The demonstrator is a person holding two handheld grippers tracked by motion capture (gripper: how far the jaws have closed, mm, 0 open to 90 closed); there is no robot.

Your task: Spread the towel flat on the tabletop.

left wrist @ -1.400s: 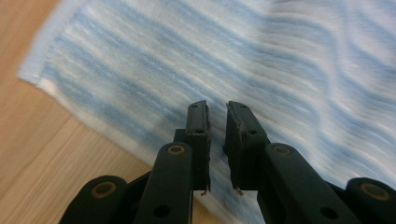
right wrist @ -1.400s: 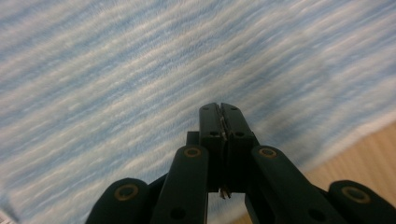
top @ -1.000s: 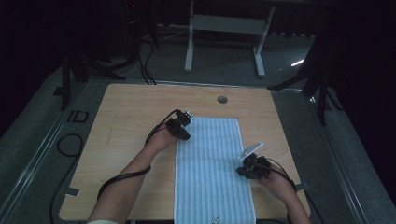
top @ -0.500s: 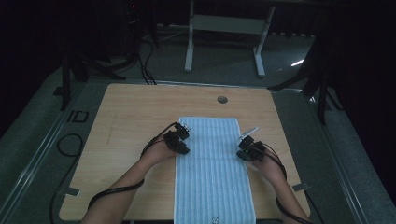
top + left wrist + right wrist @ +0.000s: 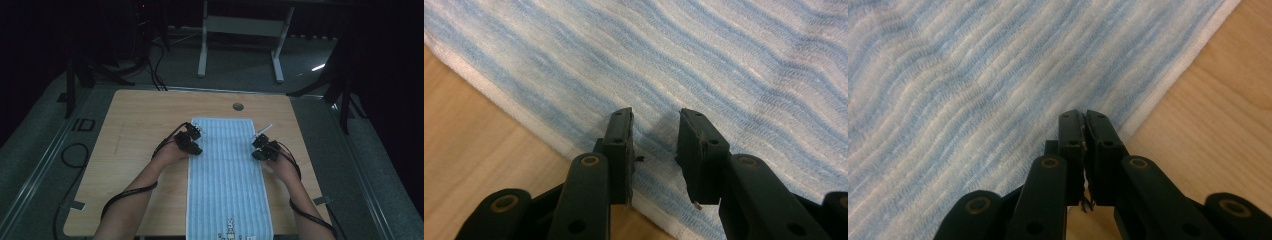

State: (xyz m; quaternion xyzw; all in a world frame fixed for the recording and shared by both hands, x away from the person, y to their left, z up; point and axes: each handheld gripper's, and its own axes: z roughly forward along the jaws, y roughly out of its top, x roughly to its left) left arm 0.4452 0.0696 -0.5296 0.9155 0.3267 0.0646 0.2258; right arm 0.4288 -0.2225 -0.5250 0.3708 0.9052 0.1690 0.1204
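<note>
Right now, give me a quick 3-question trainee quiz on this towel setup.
1. True or false: the left gripper has its jaws apart over the striped towel.
2. Multiple choice: the right gripper sits by the towel's A) long edge beside bare table B) middle C) end with the printed figure.
3. Fill in: the towel lies flat on a ____ table.

Key: 1 true. 2 A. 3 wooden.
</note>
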